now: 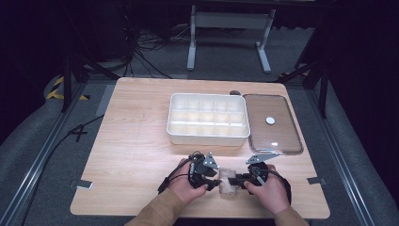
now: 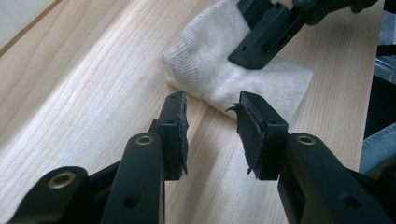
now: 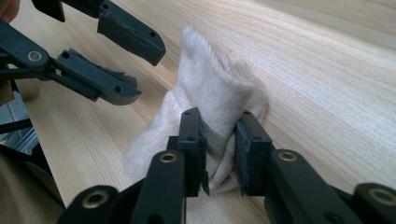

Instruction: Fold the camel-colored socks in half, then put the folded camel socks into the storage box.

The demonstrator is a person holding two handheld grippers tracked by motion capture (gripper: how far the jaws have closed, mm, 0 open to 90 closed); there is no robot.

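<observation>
Light came from overhead, bright on the tabletop [image 1: 136, 155]; surroundings beyond it were v. dark. High view was soft, low-res, w/ white glare on the glass lid [image 1: 272, 123]. Gripper views were sharper: wood grain crisp ahead of the jaws, jaws' bases at bottom edge slightly blurred. Soft shadows lay under the jaws and beside the sock [image 3: 212, 105].

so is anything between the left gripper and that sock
Nothing visible. The left gripper is open, with bare wood between it and the sock. The right gripper is already shut on a fold of the sock.
</observation>
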